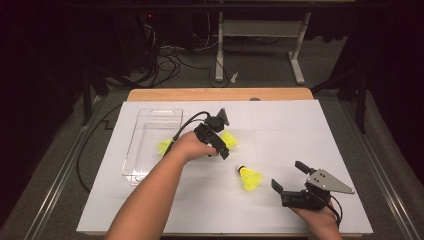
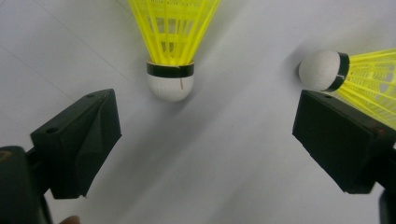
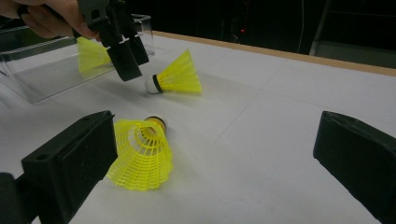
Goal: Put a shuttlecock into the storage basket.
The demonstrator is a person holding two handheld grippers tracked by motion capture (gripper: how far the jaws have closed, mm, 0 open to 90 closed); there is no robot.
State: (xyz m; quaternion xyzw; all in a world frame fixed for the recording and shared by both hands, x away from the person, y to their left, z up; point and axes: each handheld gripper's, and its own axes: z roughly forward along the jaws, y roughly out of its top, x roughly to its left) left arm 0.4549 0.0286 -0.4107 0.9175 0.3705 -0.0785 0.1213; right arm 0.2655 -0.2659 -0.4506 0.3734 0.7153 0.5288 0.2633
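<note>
Yellow plastic feathers all over the white counter point(image 1: 280, 130), and we're closing in on one of them. Our left claw point(image 1: 223, 141) hangs just above the shuttlecock point(image 1: 229, 139) that lies a little to the right of the clear plastic bin point(image 1: 131, 150), its black jaws spread wide with nothing between them. From the left gripper view, that shuttlecock's point(image 2: 173, 44) white rounded cork sits just ahead of the gap, ringed by a black band, the skirt fanning away in a lattice of ribs.

We judge this to be the approach before a grasp: the birdies look bound for the bin, where one yellow shuttlecock point(image 1: 164, 146) already shows at the right wall, though whether it lies inside or just beside the wall we cannot tell. Next we'd need to push forward and down so the jaws straddle the cork or the neck of the skirt, then close gently, since that mesh looks springy and light and could skid on the smooth paper.

Further right of the bin, a second loose shuttlecock point(image 1: 249, 178) lies on its side. Our right claw point(image 1: 288, 176) waits beyond it, jaws fully apart, holding nothing, low over the counter.
</note>
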